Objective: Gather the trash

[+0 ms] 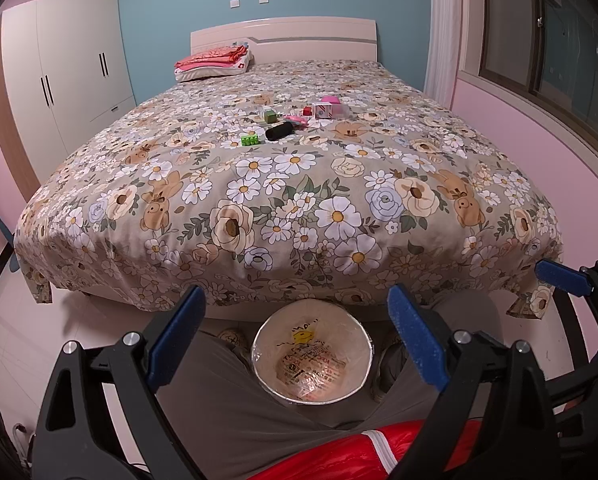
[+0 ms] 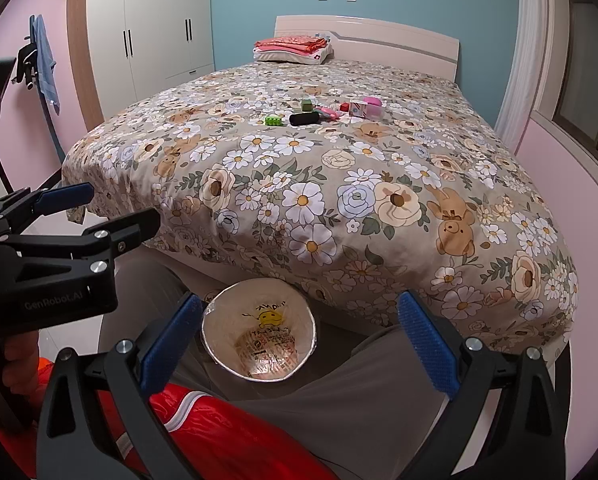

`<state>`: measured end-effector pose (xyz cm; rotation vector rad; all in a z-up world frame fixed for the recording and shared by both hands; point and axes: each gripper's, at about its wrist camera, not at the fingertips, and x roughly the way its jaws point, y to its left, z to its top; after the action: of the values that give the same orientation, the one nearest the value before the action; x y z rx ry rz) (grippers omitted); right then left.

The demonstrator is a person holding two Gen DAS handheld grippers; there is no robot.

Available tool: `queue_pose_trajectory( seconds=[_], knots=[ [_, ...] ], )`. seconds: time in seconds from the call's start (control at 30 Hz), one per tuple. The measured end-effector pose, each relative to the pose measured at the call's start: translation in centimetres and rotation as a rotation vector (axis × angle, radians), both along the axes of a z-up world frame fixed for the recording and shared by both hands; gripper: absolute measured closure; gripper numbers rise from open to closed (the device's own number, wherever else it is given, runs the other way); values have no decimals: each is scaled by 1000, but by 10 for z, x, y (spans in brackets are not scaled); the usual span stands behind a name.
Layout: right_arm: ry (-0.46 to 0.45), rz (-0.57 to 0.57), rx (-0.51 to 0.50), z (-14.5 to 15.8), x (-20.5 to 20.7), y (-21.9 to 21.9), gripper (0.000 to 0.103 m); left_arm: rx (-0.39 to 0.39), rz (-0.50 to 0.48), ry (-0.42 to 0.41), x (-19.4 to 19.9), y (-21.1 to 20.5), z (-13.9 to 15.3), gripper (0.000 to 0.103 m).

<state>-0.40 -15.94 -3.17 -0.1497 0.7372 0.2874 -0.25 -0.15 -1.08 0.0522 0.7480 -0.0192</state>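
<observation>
A bin lined with a white plastic bag [image 1: 313, 356] stands on the floor between the person's knees, at the foot of the bed; it also shows in the right wrist view [image 2: 259, 338]. Small items lie mid-bed: a black cylinder [image 1: 279, 131], a green brick [image 1: 250, 140], a green cube [image 1: 269, 115], pink pieces [image 1: 297, 119] and a small white and red carton [image 1: 323, 110]. My left gripper [image 1: 295, 332] is open and empty above the bin. My right gripper [image 2: 299, 340] is open and empty beside it. The left gripper [image 2: 99, 208] shows open in the right wrist view.
The bed with a floral cover [image 1: 291, 208] fills the middle. Folded pink cloths on a pillow [image 1: 215, 62] lie at the headboard. A white wardrobe [image 1: 67, 76] stands left, a window [image 1: 559, 52] right. The person's grey trousers [image 1: 219, 400] and red jacket [image 1: 379, 452] are below the grippers.
</observation>
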Motion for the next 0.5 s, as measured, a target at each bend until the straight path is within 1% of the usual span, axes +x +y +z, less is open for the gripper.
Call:
queue_pose_trajectory(
  seconds=[0.33, 0.5],
  knots=[
    [3, 6, -8, -2, 8, 3, 3, -4, 0, 26, 13, 8, -1, 12],
    [-3, 3, 1, 7, 27, 4, 3, -3, 15, 22, 33, 16, 4, 12]
  ],
)
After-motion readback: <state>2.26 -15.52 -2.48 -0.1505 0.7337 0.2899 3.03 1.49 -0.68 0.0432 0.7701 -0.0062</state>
